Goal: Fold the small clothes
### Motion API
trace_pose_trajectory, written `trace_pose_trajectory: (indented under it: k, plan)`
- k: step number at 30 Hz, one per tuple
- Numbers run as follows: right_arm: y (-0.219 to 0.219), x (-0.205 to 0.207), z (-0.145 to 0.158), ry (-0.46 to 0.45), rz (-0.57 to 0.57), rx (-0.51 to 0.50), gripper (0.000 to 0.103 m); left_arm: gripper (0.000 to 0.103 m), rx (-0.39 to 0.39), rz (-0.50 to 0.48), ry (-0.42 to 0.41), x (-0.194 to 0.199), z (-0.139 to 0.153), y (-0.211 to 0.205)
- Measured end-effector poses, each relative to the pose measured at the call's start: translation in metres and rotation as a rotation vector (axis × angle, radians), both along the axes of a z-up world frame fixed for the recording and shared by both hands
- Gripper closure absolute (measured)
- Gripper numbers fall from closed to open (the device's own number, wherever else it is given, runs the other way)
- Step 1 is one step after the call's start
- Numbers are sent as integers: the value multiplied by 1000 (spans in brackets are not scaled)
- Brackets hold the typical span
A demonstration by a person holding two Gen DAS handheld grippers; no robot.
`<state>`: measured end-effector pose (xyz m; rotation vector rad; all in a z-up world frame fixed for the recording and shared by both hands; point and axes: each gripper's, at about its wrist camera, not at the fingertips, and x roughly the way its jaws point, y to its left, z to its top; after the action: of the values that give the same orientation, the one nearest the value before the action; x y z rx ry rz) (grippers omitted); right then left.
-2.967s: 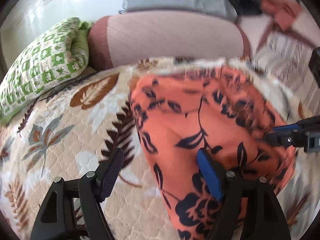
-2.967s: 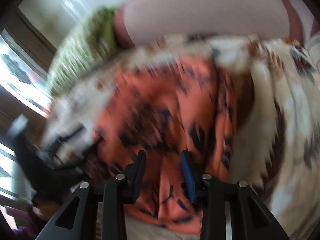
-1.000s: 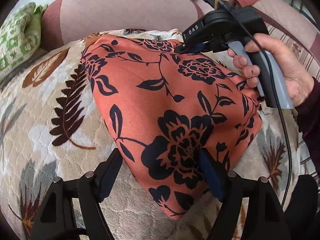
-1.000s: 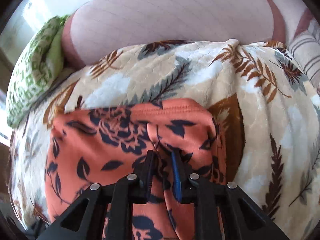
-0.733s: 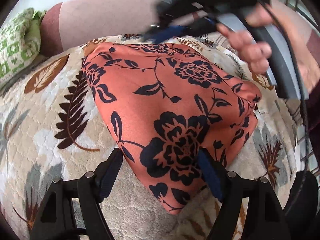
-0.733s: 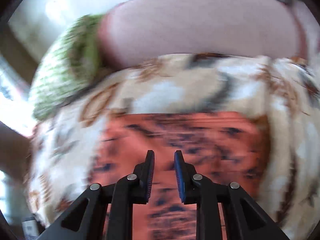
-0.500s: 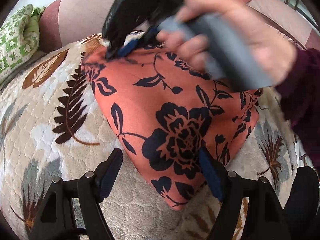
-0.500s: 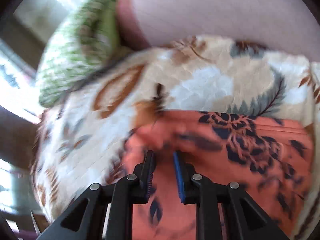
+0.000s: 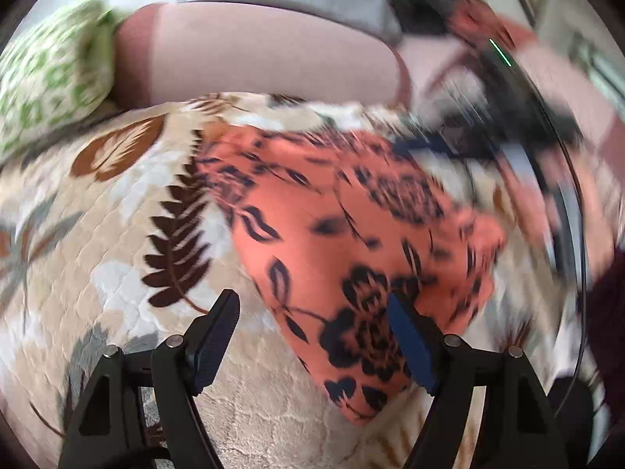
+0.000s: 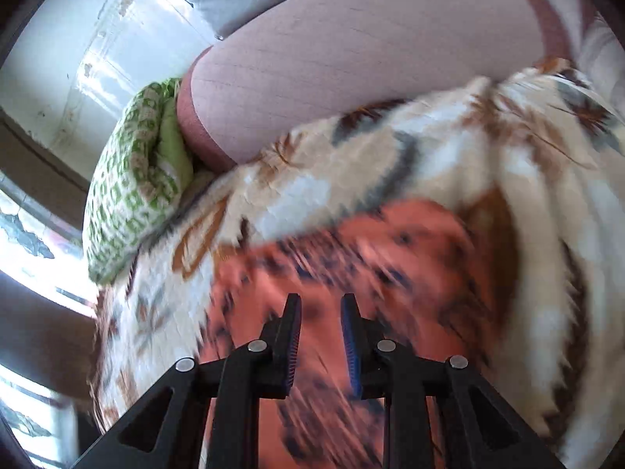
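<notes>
Right gripper point(image 10: 320, 308) has let go of the orange floral garment point(image 9: 351, 234) and lifted off, jaws a narrow gap apart, nothing between. Left gripper point(image 9: 312, 324) spread wide above its near corner. Garment lies folded on the leaf-print blanket point(image 9: 117, 234).

Left tongs point(image 9: 312, 336): jaws spread wide, angled downward, nothing pinched.
Right tongs point(image 10: 320, 332): jaws narrowly parted, empty, angled downward; blurred in the left view.
</notes>
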<state>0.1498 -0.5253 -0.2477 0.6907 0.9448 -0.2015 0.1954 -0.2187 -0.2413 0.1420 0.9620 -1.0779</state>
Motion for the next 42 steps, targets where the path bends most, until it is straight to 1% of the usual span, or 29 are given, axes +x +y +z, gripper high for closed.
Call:
trace_pose_trajectory:
  k: [1,4,6,8,9,10,11,12,15,17,19,22,23,24,25,27,29,31,32,33,34,36,38,40,41,42]
  plan:
    - [5,-13,-5,22,15,4,79,25,-3,21,17,3,0,0]
    - [23,-45,-23,68,56,17,79,25,50,60,22,6,-10,-7]
    - [37,-64,-32,82,73,-18,78,25,69,62,43,9,-19,-10]
    - [51,-83,-34,53,83,-98,78,25,73,49,61,8,-24,-11]
    - [56,-90,-36,66,89,-123,78,24,84,34,61,8,-27,-13]
    - [60,-97,-39,92,96,-122,78,24,94,9,66,9,-31,-15]
    - [62,-104,-41,91,93,-113,78,23,108,-22,78,6,-35,-17]
    - [64,-108,-41,88,91,-114,78,22,133,-44,87,4,-39,-19]
    - [64,-105,-38,124,101,-115,78,21,156,-60,43,-2,-39,-24]
    - [67,-99,-37,159,95,-118,78,21,154,-64,44,0,-36,-25]
    - [72,-99,-36,166,86,-141,78,21,134,-51,67,4,-33,-25]
    - [72,-109,-40,115,48,-133,77,21,82,-10,105,9,-28,-19]
    - [70,-114,-40,94,42,-123,77,21,66,-10,109,9,-25,-20]
    - [67,-118,-38,60,30,-106,78,21,69,-20,101,7,-25,-18]
    - [63,-124,-37,18,22,-82,78,21,88,-33,79,1,-25,-22]
    - [53,-131,-35,-17,30,-37,78,21,152,-57,26,-7,-32,-30]
    - [40,-134,-25,-49,19,2,78,21,161,-70,28,-10,-37,-35]
    - [27,-139,-8,-133,-38,7,78,21,146,-70,40,-6,-35,-36]
    - [21,-140,-3,-173,-62,15,68,21,132,-71,35,-5,-33,-36]
    - [18,-140,-2,-187,-74,21,36,21,116,-66,25,-3,-30,-35]
    - [13,-142,-2,-207,-102,29,23,21,106,-60,20,-2,-29,-36]
    - [10,-142,1,-247,-130,33,22,21,75,-31,16,3,-24,-35]
    - [11,-137,9,-285,-120,3,24,21,30,11,-1,7,-17,-33]
    - [24,-128,15,-307,-77,-36,30,21,-12,51,-9,8,-11,-30]
    - [30,-126,14,-306,-62,-46,36,21,-20,78,-13,8,-10,-30]
    - [34,-121,12,-296,-43,-53,44,21,-10,103,-23,10,-9,-27]
